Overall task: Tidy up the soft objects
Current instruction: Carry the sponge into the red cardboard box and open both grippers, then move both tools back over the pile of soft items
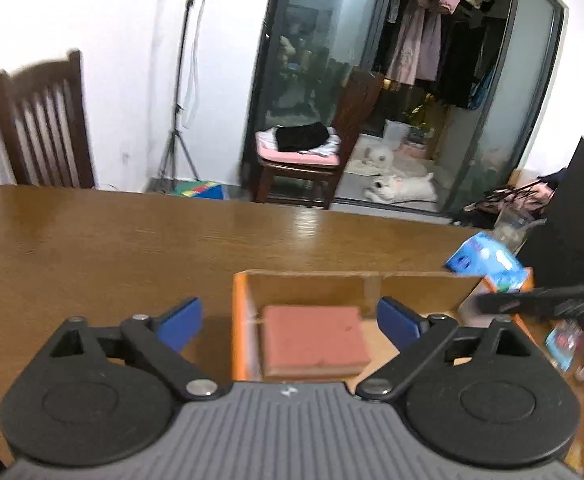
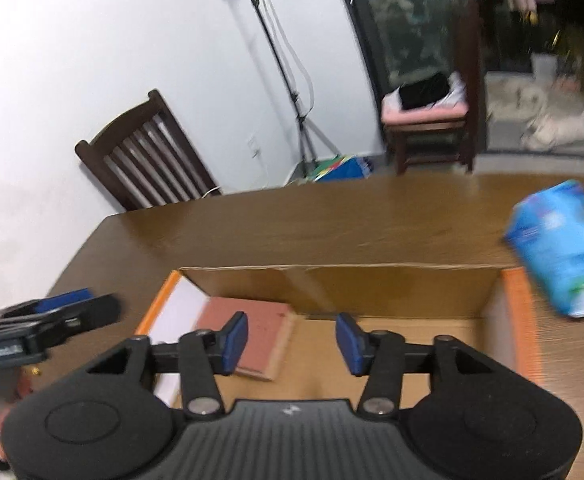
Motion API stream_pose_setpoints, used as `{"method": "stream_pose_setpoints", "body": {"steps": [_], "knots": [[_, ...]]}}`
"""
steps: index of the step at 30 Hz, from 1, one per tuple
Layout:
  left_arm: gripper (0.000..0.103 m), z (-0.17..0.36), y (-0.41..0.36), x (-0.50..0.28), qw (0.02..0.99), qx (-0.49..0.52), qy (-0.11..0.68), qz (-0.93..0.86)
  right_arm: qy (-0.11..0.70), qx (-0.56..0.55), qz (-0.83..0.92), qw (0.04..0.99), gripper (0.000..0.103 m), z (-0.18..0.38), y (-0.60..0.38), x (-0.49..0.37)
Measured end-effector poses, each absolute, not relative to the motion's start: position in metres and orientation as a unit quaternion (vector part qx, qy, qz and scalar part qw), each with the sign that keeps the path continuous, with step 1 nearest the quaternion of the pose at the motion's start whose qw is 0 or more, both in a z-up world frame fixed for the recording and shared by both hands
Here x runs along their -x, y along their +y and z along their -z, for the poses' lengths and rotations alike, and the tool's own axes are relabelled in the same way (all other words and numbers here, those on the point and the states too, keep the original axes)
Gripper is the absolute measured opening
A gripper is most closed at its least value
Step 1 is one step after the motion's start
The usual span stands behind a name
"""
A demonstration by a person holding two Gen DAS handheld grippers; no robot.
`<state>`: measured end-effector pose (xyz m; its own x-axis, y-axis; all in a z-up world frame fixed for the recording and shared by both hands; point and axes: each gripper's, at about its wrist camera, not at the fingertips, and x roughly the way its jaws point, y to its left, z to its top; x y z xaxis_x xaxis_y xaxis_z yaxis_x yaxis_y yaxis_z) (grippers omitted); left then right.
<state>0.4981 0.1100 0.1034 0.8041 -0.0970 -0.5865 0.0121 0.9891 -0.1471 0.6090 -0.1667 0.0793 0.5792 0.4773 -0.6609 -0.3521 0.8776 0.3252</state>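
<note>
Cardboard box (image 2: 511,320), open-topped, orange-edged: stands on the wooden table (image 1: 132,240) toward its near edge. Reddish-brown sponge pad (image 1: 313,338): lies flat on the box floor, against the left wall. Blue soft pack (image 2: 563,240): on the table just beyond the box's right far corner. Left gripper (image 1: 290,320): jaws spread wide, nothing between them. Right gripper (image 2: 292,342): jaws parted, empty, over the box interior.

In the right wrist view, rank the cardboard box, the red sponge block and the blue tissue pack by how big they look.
1. cardboard box, clearly largest.
2 and 3. blue tissue pack and red sponge block look about alike; the pack is blurred and cut off at the frame edge, so I won't rank them.
</note>
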Motion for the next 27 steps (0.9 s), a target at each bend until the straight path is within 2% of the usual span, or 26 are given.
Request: {"method": "stream_pose_setpoints", "body": {"steps": [1,5,11,23,27], "knots": [[0.096,-0.106,0.113,-0.489,0.948,0.063,0.31,0.02,0.391,-0.068,-0.226,0.89,0.06,-0.086,-0.179,-0.6],[0.098,-0.119,0.119,-0.452,0.949,0.067,0.309,-0.002,0.371,-0.041,-0.174,0.911,0.063,-0.111,-0.233,-0.56],[0.1,-0.133,0.097,-0.405,0.952,0.042,0.302,-0.005,0.338,-0.073,-0.149,0.926,0.068,-0.129,-0.281,-0.497],[0.102,-0.115,0.051,-0.231,0.977,0.01,0.214,0.004,0.239,-0.052,-0.194,0.95,0.074,-0.122,-0.287,-0.327],[0.103,-0.096,0.042,-0.162,0.985,0.018,0.168,0.023,0.195,-0.033,-0.224,0.954,0.081,-0.108,-0.283,-0.256]]}}
